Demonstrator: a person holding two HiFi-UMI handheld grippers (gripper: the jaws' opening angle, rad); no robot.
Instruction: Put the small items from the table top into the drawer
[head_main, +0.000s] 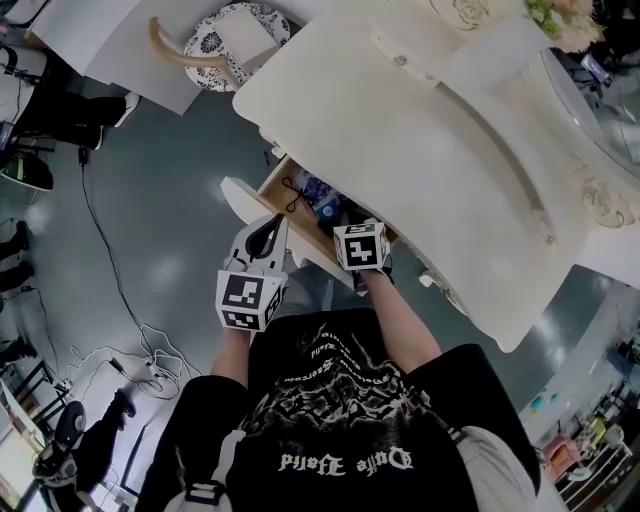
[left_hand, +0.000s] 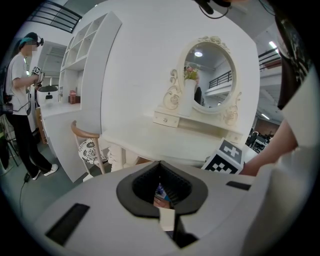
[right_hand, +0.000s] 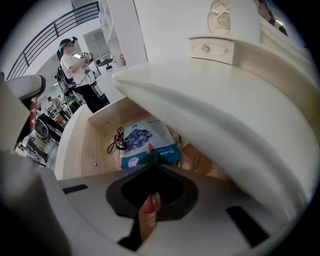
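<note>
Head view: you stand at the near edge of the cream bench (head_main: 420, 140). Both claws are held out at the open drawer (head_main: 274, 182), which sticks out below that edge. Your left claw (head_main: 276, 226) points at the drawer's left end, with its jaws brought together at the tips. Your right claw (head_main: 360, 246) sits just to the right, tipped steeply down over the drawer's near wall, and its marker cube covers the jaws. In the drawer lie a blue packet (head_main: 322, 198) and, left of it, a black cord (head_main: 293, 192). A chair (head_main: 215, 45) stands far left.

Left gripper view: the left claw (left_hand: 160, 164) is closed, its jaws meeting in one line. A sliver of blue and pink shows in the hollow behind the tips, too small to name. Beyond lies the bench (left_hand: 165, 140) with an oval mirror (left_hand: 210, 75) at its far side. The chair (left_hand: 87, 145) is at the left, and a person (left_hand: 20, 100) stands far left.

Right gripper view: the right claw (right_hand: 150, 161) is closed too, with its tips over the drawer (right_hand: 82, 150) at the packet's near edge. A small green and pink bit shows right at the tips. You cannot tell whether it is nipped there or lying on the packet (right_hand: 145, 137). The packet lies flat on the drawer floor, with the cord (right_hand: 117, 140) just left of it. The bench (right_hand: 210, 110) overhangs the drawer on the right.
</note>
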